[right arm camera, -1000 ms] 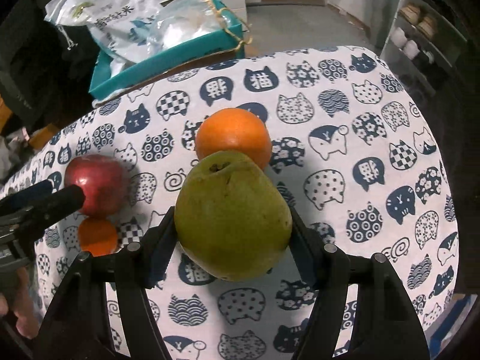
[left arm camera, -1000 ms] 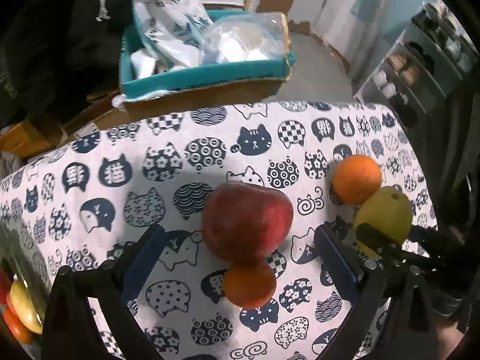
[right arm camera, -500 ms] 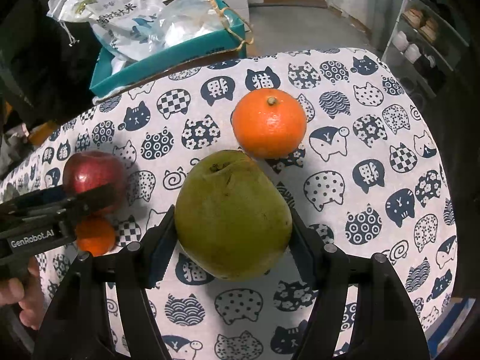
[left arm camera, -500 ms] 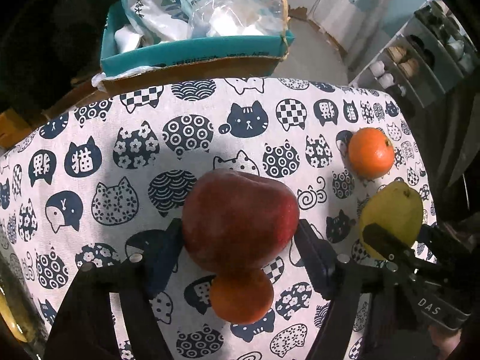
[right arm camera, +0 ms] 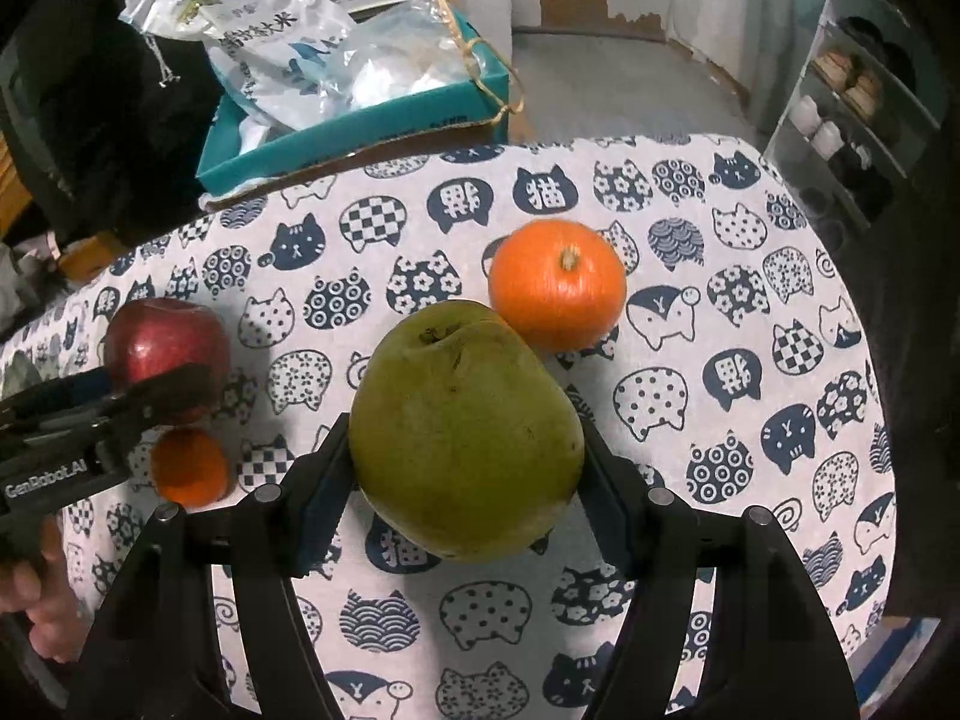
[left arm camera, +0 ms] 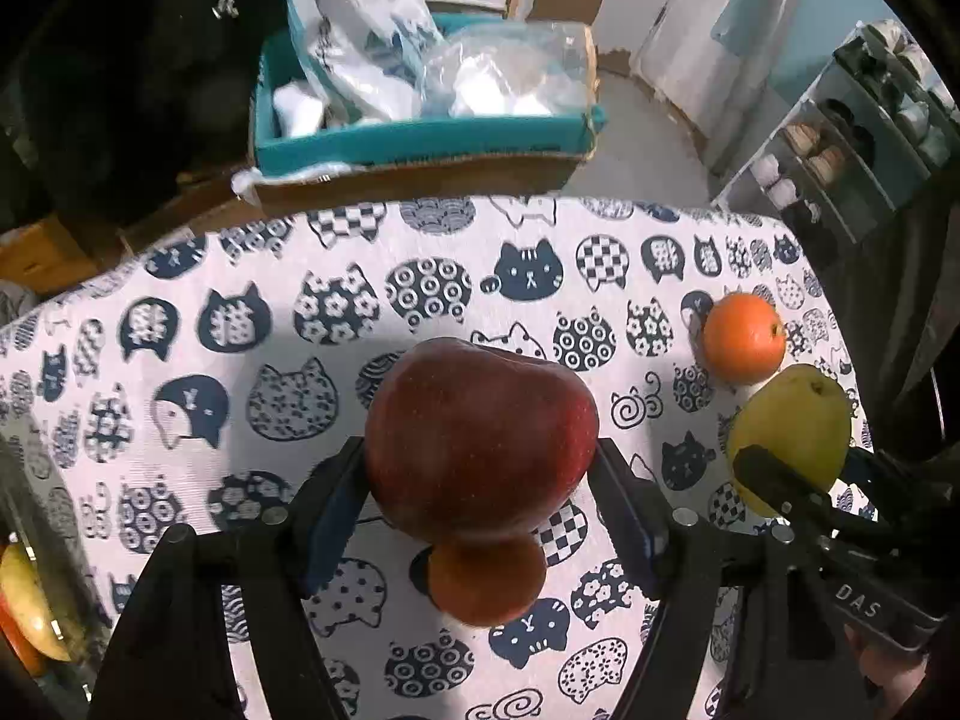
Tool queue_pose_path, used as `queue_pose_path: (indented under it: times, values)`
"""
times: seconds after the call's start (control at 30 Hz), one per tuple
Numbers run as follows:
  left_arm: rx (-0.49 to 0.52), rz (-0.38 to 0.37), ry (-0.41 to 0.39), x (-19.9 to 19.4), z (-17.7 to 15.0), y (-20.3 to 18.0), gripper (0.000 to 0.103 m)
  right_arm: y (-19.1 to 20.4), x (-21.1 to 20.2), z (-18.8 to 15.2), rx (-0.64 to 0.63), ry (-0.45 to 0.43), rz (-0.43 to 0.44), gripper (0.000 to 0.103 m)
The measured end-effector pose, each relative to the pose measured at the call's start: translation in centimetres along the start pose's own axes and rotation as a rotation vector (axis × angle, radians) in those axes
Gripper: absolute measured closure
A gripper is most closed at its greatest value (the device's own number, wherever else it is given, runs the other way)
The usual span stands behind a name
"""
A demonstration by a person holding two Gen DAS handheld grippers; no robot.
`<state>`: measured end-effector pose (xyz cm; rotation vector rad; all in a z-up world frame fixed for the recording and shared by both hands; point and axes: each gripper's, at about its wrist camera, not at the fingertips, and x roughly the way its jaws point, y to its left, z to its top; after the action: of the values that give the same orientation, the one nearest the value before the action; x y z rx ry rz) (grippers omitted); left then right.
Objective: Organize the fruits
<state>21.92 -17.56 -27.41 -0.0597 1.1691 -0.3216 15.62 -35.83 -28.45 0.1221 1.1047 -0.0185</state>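
Observation:
My left gripper (left arm camera: 480, 483) is shut on a red apple (left arm camera: 480, 438) and holds it above the cat-print tablecloth (left arm camera: 240, 360). A small orange (left arm camera: 486, 585) lies on the cloth just under the apple. My right gripper (right arm camera: 465, 468) is shut on a green pear (right arm camera: 465, 444), lifted off the cloth. A larger orange (right arm camera: 558, 285) lies just beyond the pear; it also shows in the left wrist view (left arm camera: 744, 345). The pear (left arm camera: 789, 429) and right gripper show at the right of the left wrist view. The apple (right arm camera: 165, 348) and small orange (right arm camera: 189, 468) show at the left of the right wrist view.
A teal box (left arm camera: 420, 138) full of plastic bags stands behind the table's far edge. A shoe rack (left arm camera: 840, 138) stands at the far right. Yellow and red fruit (left arm camera: 24, 600) shows at the lower left edge, beside the table. The table's right edge drops off near the larger orange.
My left gripper closed its fingers on the red apple and lifted it off the cloth. My right gripper raised the pear, uncovering the larger orange behind it.

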Motion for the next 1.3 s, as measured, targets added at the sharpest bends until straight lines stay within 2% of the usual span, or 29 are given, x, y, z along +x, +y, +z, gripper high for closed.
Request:
queue_pose_path:
  times: [0.67,1.3]
  values:
    - [-0.005,0.054,-0.178,-9.8,-2.1,1.2,0.028,3.0,-6.9,0.2,-0.072,-0.142,0.033,0.034]
    - [-0.004,0.039,-0.330,-19.5,-4.2,2.2,0.028,7.2,-14.3,-0.5,-0.164,-0.271,0.076,0.034]
